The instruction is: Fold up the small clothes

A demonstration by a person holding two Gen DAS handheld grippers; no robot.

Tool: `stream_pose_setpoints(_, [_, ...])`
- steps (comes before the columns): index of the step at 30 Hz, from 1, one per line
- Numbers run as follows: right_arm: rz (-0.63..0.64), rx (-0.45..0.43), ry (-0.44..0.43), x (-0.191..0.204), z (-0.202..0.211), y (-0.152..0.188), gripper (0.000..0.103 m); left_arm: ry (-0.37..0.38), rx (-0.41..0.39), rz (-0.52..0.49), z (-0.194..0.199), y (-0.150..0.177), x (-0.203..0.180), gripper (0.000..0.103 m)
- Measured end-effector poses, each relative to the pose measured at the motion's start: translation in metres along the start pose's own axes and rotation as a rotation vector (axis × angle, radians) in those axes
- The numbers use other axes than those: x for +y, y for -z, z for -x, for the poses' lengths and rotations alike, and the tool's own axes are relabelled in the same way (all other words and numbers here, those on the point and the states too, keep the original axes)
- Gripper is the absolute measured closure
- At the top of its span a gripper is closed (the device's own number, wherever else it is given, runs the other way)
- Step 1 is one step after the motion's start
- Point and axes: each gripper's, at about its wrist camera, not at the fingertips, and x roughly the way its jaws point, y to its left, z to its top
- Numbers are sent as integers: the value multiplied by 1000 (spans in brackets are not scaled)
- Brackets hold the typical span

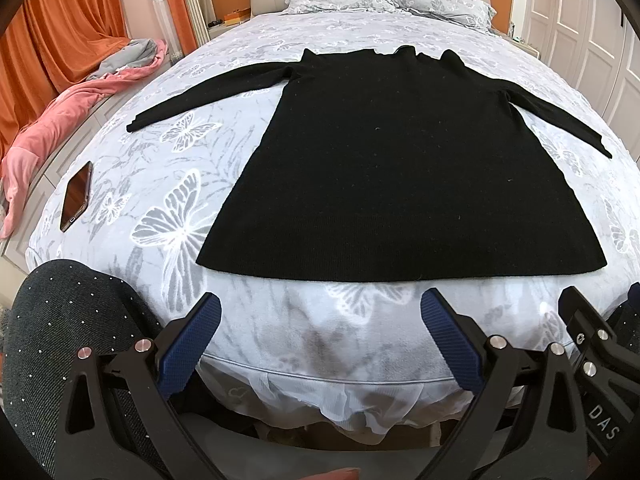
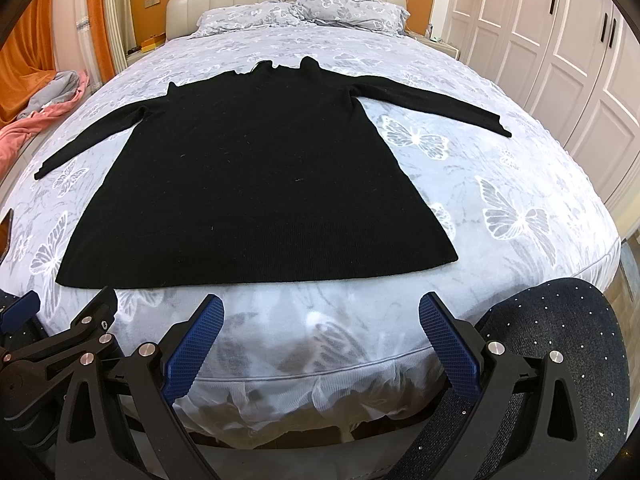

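Butterfly-print bed [image 1: 188,152] holds black sweater [image 1: 400,168] flat, both grippers spread.

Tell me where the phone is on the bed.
The phone lies flat on the butterfly-print bedspread near the bed's left edge in the left wrist view, left of the black sweater, below its left sleeve cuff, beside the pink blanket.

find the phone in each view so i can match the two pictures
Left wrist view: the phone lies on the bedspread at the left, below the sweater's left sleeve cuff.
Right wrist view: only a sliver of the phone shows at the far left edge.
Shared landmark: the sweater.
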Motion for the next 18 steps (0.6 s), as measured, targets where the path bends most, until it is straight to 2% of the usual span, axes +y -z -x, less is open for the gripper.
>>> stream_pose_setpoints(18, [-2, 1, -1, -1, -1, 0, 6, 0, -1, 0, 0, 0, 0, 5])
